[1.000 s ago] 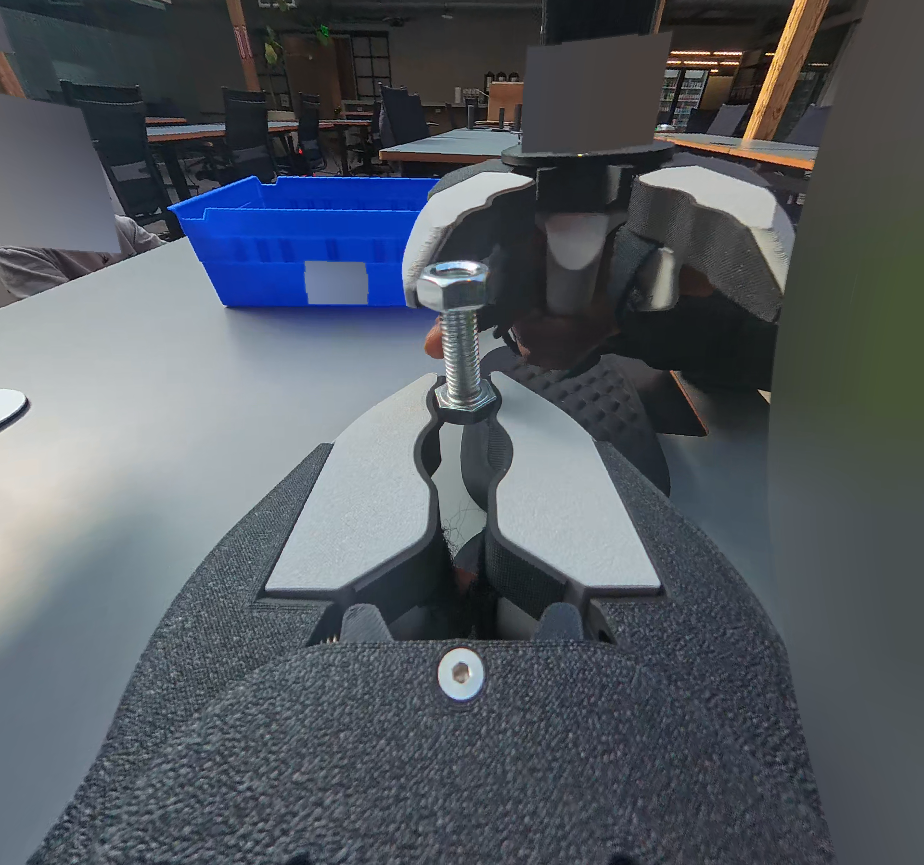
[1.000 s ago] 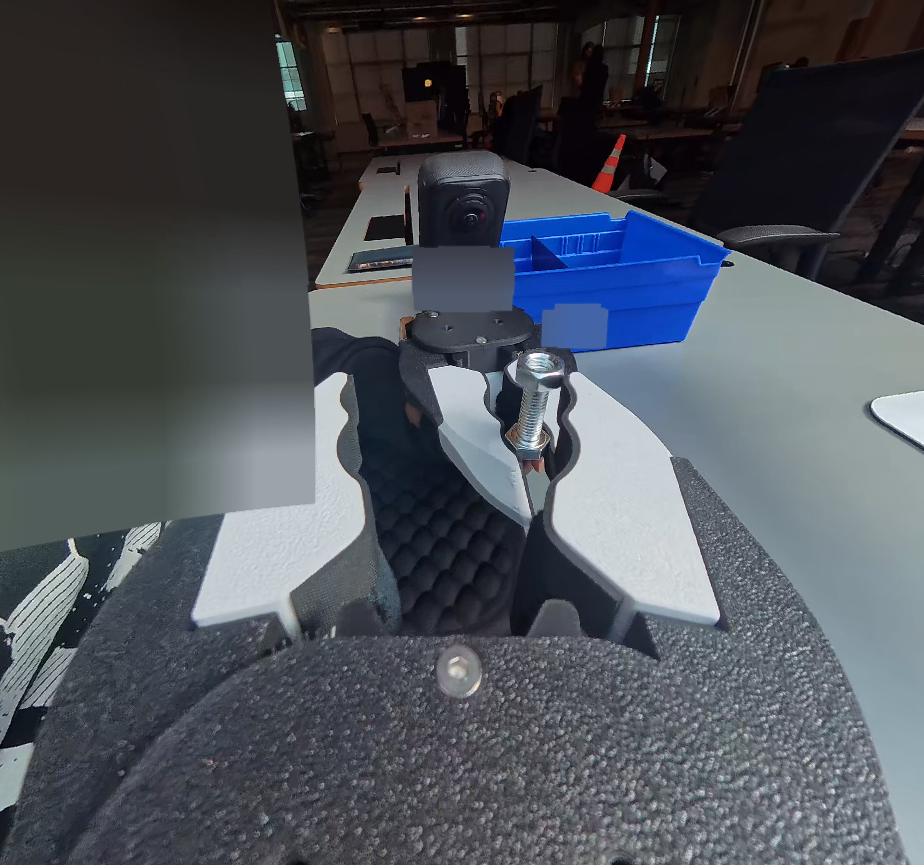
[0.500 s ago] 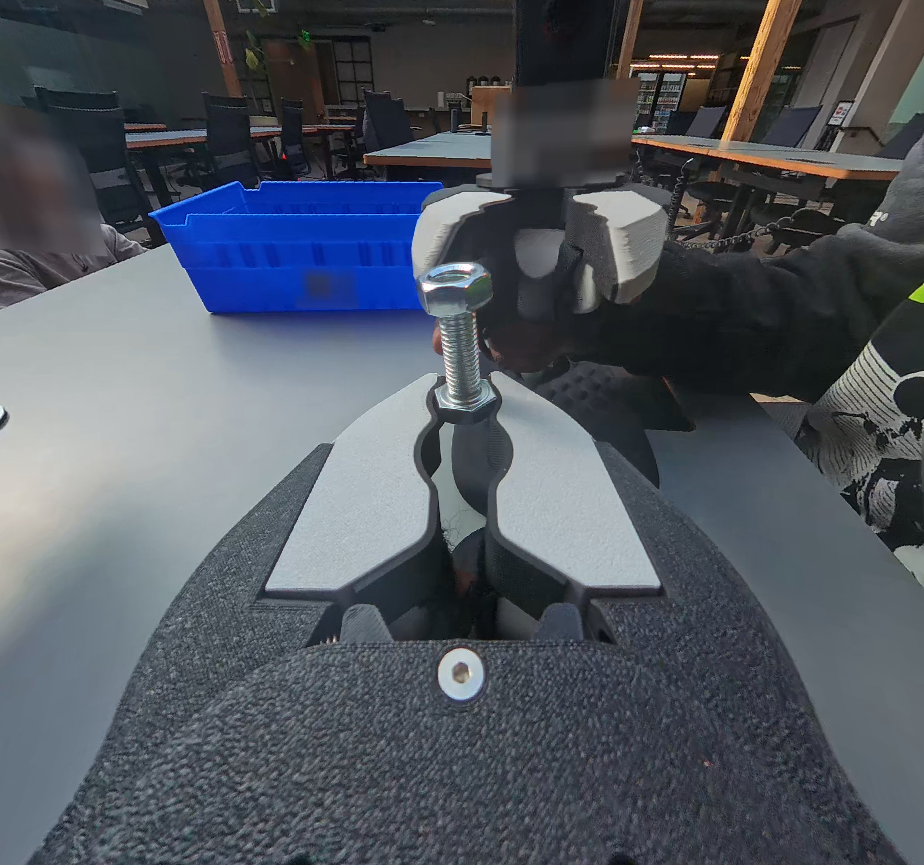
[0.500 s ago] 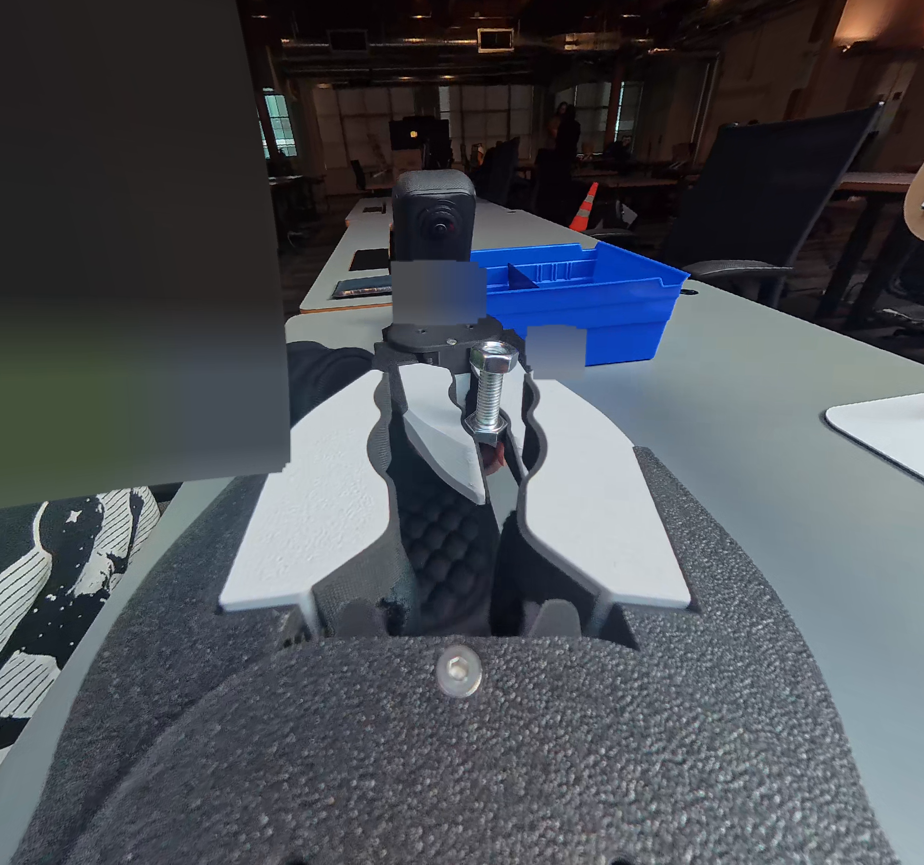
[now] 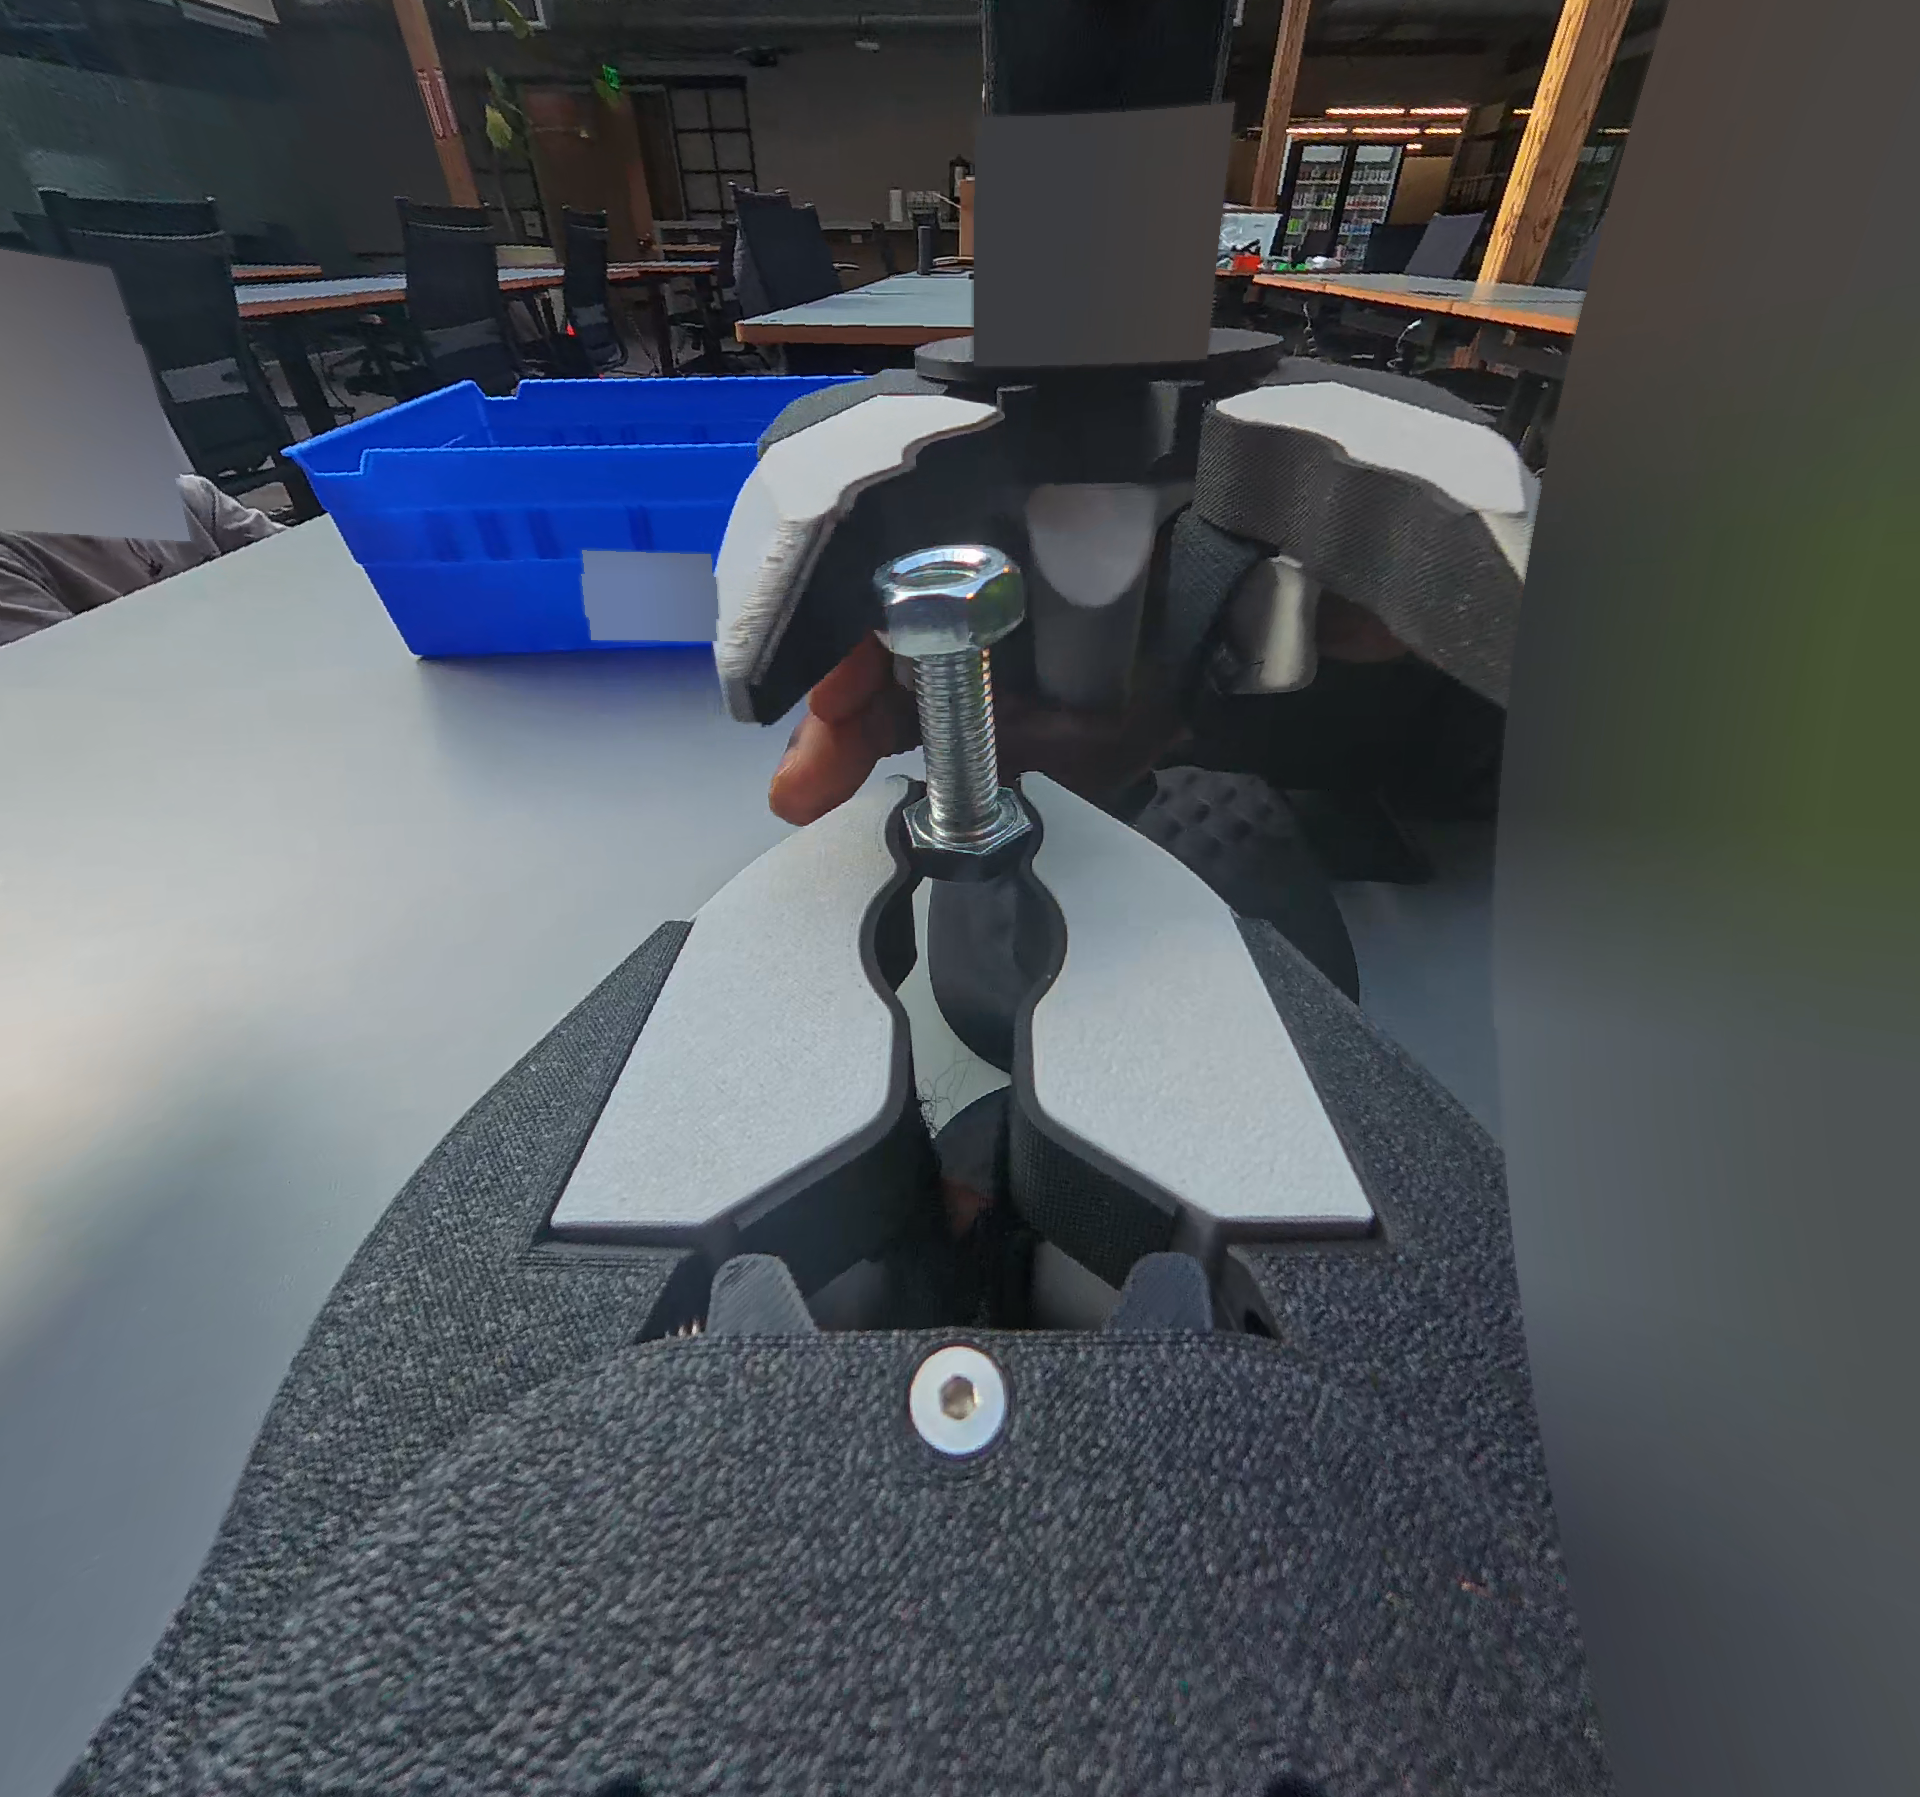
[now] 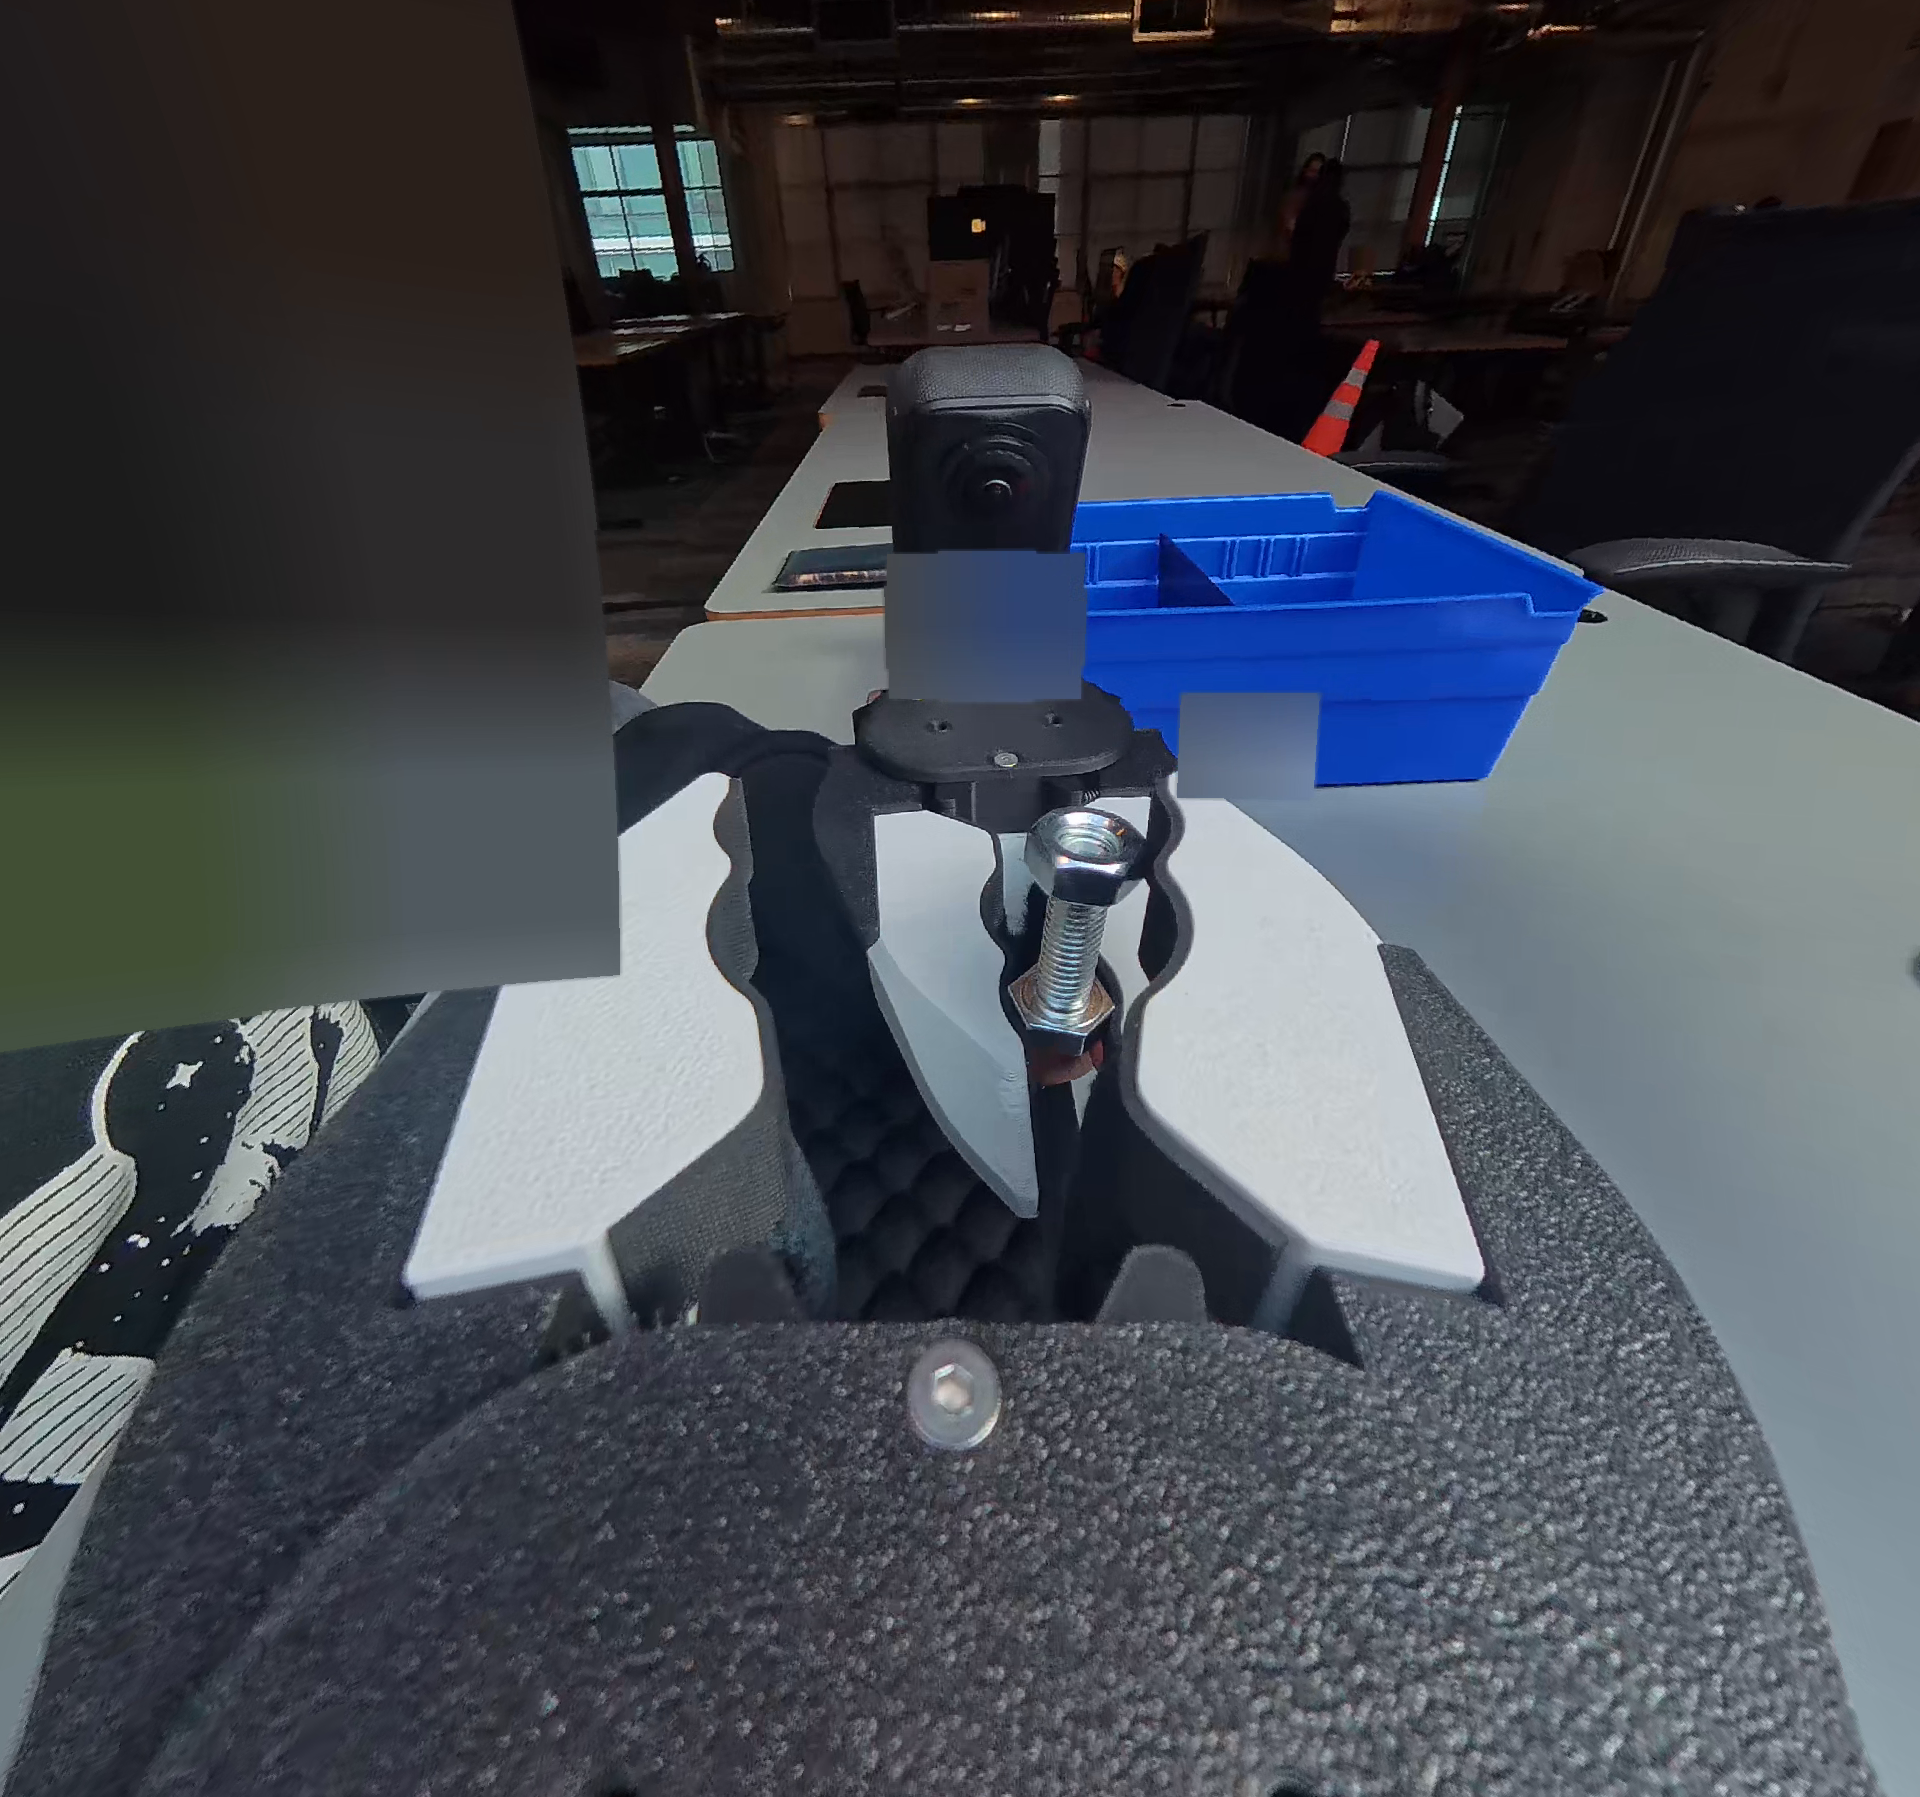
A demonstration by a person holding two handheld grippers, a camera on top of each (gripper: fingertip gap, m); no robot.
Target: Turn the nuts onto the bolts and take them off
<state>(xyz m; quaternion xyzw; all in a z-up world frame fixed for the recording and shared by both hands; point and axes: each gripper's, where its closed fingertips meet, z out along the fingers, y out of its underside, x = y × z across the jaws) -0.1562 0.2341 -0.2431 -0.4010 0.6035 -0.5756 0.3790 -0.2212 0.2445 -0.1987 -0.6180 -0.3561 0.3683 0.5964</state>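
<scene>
Steel bolt (image 5: 958,745) stands upright, hex head clenched in left gripper (image 5: 968,838) fingers | nut (image 5: 951,597) sits at its top end (threads bare below) | right gripper (image 6: 951,926) fingers spread wide, flanking it | blue bin (image 5: 540,521) behind on grey desk (image 5: 312,864)

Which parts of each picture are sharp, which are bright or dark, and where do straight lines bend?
Left wrist view: bolt sharp, table catches pale glare at left, posts bow at the edges. Right wrist view: bolt sharp, hall behind dark, blue bin vivid, table edge curves.
</scene>
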